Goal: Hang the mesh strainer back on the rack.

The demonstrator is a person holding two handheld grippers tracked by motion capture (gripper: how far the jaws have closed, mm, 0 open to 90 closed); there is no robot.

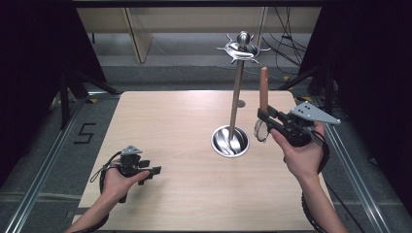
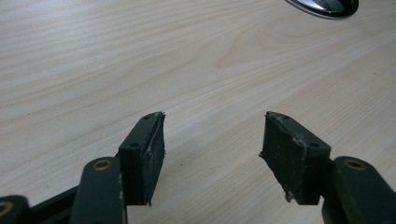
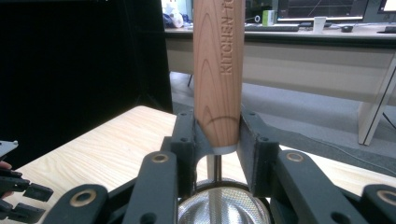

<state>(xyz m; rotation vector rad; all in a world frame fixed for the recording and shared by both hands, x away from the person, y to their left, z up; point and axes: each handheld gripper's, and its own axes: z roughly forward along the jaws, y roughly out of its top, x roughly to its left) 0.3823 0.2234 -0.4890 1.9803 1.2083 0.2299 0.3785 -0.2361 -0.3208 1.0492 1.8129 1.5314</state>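
A small metal strainer with a wooden handle (image 1: 263,87) (image 3: 218,70) is held upright, handle up, by my right gripper (image 1: 267,117) (image 3: 217,135), whose jaws are shut on the handle's lower end; the mesh bowl (image 3: 224,207) hangs just below the jaws. It hovers to the right of a tall steel utensil stand (image 1: 236,97) with a round dished base (image 1: 230,141) and a hooked crown (image 1: 243,48). My left gripper (image 1: 151,172) (image 2: 212,154) rests low over the table's front left, open, with bare wood between its pads.
The light wooden table (image 1: 180,121) has dark floor and metal rails on both sides. Black curtains flank the scene. A desk with monitors stands beyond the table in the right gripper view.
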